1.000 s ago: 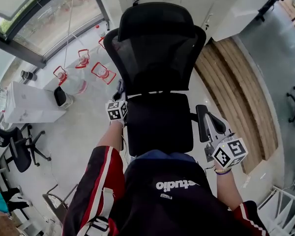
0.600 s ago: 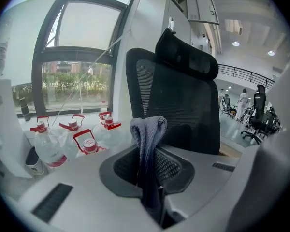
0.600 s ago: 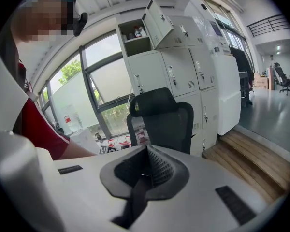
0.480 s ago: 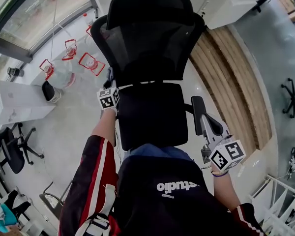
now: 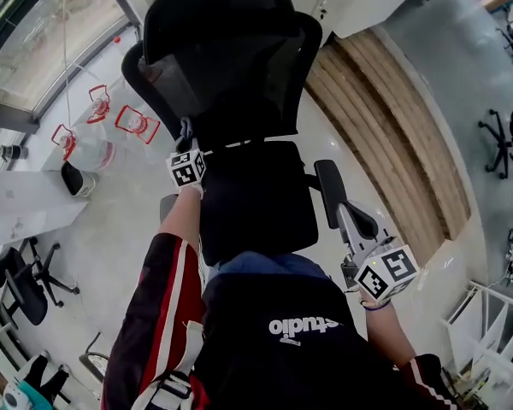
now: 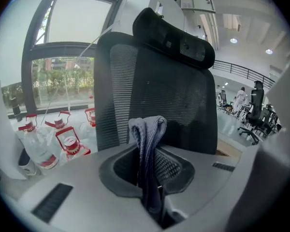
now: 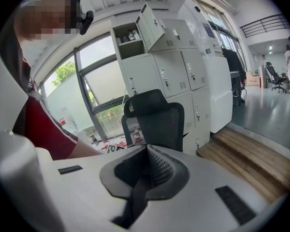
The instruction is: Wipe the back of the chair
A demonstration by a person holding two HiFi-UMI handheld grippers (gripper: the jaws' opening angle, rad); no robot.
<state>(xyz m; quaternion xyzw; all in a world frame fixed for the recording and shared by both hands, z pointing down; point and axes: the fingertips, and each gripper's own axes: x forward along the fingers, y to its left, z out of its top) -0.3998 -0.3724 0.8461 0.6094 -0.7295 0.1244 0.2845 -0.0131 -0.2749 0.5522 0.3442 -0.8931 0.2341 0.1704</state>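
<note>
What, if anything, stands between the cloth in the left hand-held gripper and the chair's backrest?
Nothing visible does. The left hand-held gripper is shut on the grey cloth, which points straight at the black mesh backrest. Only open air shows between them.

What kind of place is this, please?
Probably an office or an open workshop hall: a black mesh office chair, white metal lockers, and more office chairs in the distance.
</note>
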